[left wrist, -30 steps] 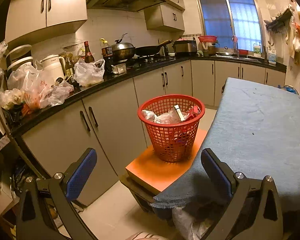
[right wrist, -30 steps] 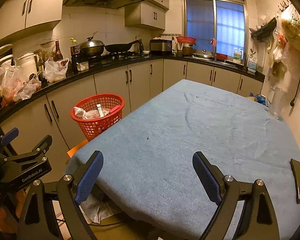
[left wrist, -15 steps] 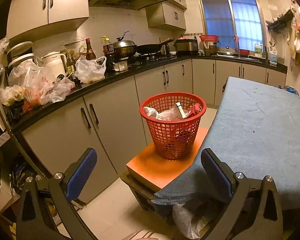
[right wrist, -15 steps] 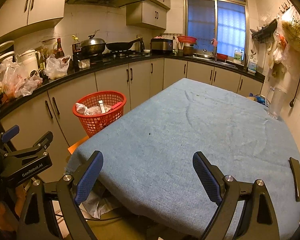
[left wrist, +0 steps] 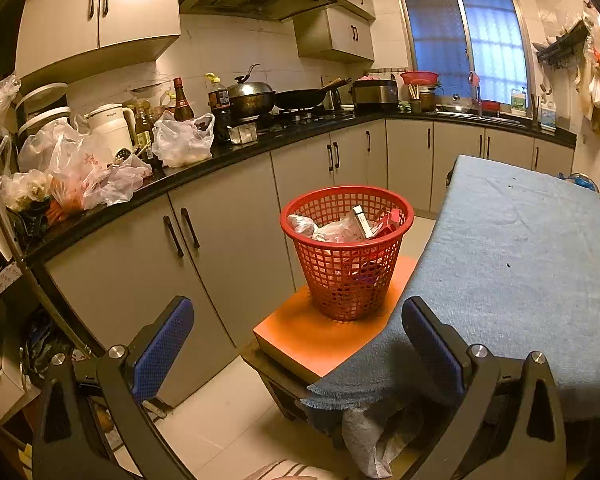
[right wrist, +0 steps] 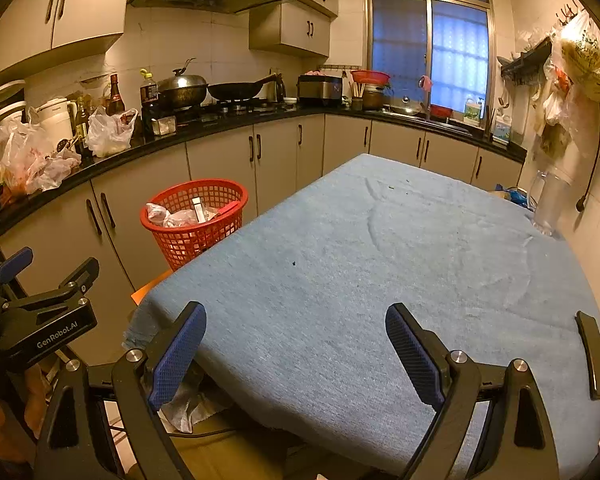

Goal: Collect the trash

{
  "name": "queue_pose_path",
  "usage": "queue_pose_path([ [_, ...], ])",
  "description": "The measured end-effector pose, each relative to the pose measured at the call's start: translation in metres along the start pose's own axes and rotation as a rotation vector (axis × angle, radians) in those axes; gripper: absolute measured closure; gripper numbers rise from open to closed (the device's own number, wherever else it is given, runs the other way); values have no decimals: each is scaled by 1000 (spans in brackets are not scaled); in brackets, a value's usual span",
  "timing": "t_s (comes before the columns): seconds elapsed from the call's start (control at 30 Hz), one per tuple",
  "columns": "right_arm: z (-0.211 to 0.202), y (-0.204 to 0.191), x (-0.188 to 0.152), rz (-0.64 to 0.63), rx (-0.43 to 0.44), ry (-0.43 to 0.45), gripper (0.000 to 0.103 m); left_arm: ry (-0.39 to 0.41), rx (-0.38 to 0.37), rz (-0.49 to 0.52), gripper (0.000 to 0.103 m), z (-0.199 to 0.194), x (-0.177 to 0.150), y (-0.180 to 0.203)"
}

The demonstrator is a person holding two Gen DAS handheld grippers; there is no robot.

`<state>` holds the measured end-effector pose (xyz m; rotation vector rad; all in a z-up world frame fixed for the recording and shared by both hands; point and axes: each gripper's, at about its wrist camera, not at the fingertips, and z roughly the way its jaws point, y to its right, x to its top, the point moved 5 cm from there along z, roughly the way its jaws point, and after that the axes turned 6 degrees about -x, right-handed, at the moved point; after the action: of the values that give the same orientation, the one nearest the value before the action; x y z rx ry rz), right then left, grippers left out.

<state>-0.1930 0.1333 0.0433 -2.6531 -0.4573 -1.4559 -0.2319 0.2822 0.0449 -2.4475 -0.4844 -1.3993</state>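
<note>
— Red plastic is what we are looking at first: the red basket (left wrist: 347,252) is sitting on the orange stool (left wrist: 320,332), just beside the near corner of the blue tablecloth (right wrist: 380,260), and the trash (left wrist: 340,228) is already lying inside it, crumpled bags and a small white box near the rim.

— And our fingers?

— We are holding both sets spread wide with nothing between them. The left gripper (left wrist: 296,344) is hanging over the floor with the basket ahead of it; the right gripper (right wrist: 296,352) is hovering over the near end of the table. The cloth is looking bare apart from a few dark specks (right wrist: 294,263) and a dark strip (right wrist: 592,356) at its right edge.

— So what are we judging the step to be?

— We are probably finishing, or scanning for leftovers. To do that well, we are advising a slow sweep of the table's far side and the floor under the cloth, where a pale bag (left wrist: 364,440) is showing, before closing on anything.

— Anything changing since a second ago?

— Barely. The basket is sitting slightly further right in the left view, the jaws are staying just as wide, and nothing is joining or leaving the trash.
</note>
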Motion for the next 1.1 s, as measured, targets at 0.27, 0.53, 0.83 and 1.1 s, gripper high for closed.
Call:
queue_pose_path([
  [0.27, -1, -1, 0, -1, -1, 0, 9, 1, 0, -1, 0, 0, 0, 0],
  [0.53, 0, -2, -1, -1, 1, -2, 9, -1, 0, -4, 0, 0, -2, 0],
  [0.83, 3, -1, -3, -4, 3, -5, 9, -2, 0, -3, 0, 0, -2, 0],
  [1.1, 7, 1, -7, -6, 2, -10, 9, -4, 1, -4, 0, 0, -4, 1],
])
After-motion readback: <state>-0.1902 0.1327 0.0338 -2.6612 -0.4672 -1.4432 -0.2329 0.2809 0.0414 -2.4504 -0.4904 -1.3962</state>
